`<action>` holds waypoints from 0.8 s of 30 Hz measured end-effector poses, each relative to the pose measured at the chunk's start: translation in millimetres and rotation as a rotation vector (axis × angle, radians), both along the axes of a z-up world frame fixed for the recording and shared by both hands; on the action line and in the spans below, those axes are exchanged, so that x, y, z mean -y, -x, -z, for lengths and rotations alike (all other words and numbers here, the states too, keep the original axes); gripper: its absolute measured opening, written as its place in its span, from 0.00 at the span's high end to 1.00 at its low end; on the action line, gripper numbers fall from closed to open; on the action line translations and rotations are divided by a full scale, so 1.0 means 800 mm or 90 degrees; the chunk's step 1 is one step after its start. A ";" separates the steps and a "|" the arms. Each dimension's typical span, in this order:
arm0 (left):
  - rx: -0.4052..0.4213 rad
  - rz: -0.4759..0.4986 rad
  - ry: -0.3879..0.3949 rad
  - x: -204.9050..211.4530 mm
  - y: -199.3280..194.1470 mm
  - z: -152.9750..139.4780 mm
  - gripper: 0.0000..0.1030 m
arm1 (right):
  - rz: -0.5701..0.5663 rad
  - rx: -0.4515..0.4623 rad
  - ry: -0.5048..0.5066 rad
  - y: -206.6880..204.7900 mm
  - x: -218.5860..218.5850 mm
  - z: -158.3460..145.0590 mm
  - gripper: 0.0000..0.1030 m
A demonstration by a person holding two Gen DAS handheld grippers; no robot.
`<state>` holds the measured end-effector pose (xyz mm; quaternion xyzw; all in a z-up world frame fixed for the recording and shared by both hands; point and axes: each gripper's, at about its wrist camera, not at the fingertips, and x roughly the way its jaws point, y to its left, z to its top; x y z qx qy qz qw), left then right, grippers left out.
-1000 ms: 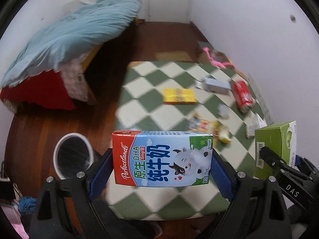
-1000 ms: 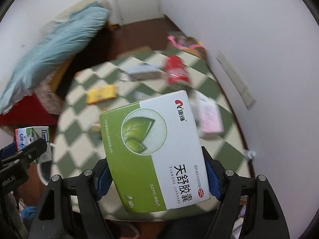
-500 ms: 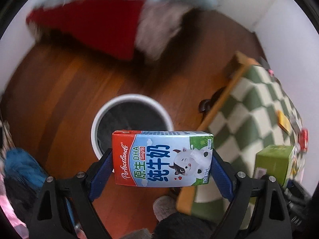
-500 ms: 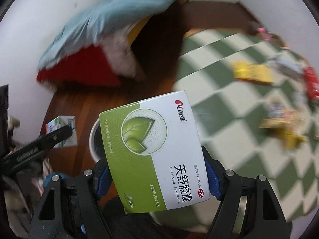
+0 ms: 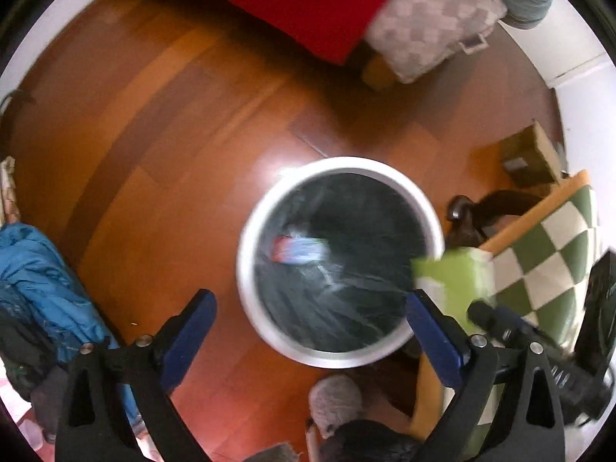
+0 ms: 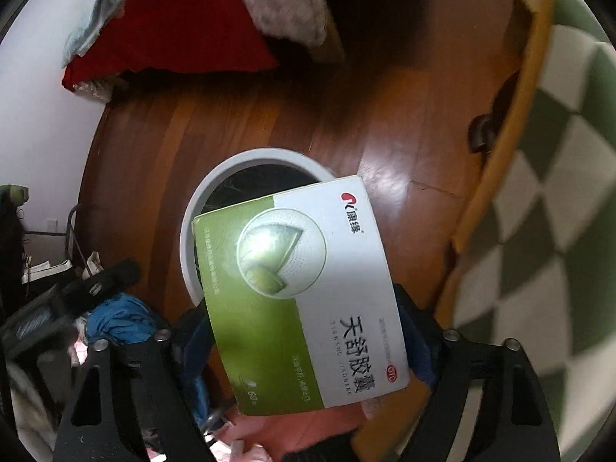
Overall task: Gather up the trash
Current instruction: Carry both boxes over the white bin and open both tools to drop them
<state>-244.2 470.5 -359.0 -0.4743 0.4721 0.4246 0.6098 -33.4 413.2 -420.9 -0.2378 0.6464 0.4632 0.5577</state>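
Observation:
My left gripper (image 5: 308, 331) is open and empty above the white bin (image 5: 246, 265) with a black liner. The red, white and blue milk carton (image 5: 298, 249) lies blurred inside the bin. My right gripper (image 6: 308, 331) is shut on the green and white medicine box (image 6: 304, 288), held over the bin (image 6: 192, 208), whose opening it partly hides. The box also shows in the left wrist view (image 5: 454, 277) at the bin's right rim.
The bin stands on a wooden floor (image 5: 173, 134). A table with a green and white checked cloth (image 5: 554, 254) is to the right. A bed with red and grey covers (image 5: 346, 7) lies beyond. Blue clothing (image 5: 42, 277) is piled at left.
My left gripper has opened and the milk carton has dropped into the bin. Both grippers have swung further from the table to over the bin, the right one still holding the box.

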 end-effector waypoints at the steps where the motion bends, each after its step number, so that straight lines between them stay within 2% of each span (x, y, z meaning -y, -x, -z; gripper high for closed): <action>1: -0.020 -0.005 -0.015 0.003 0.005 -0.001 0.03 | -0.003 -0.006 0.004 0.001 -0.007 0.007 0.00; 4: -0.076 -0.026 -0.051 0.017 0.016 -0.003 0.03 | -0.025 -0.012 0.006 0.016 -0.026 0.018 0.00; 6: -0.088 -0.030 -0.066 0.021 0.023 -0.006 0.03 | -0.043 0.007 0.008 0.026 -0.030 0.018 0.00; 11: -0.119 -0.024 -0.089 0.044 0.027 -0.017 0.03 | -0.093 0.105 0.024 0.031 -0.026 0.004 0.00; 16: -0.116 -0.018 -0.119 0.066 0.023 -0.052 0.03 | -0.126 0.160 0.027 0.038 0.000 -0.024 0.00; 24: -0.102 -0.023 -0.157 0.107 0.026 -0.106 0.03 | -0.136 0.179 -0.020 0.047 0.044 -0.085 0.00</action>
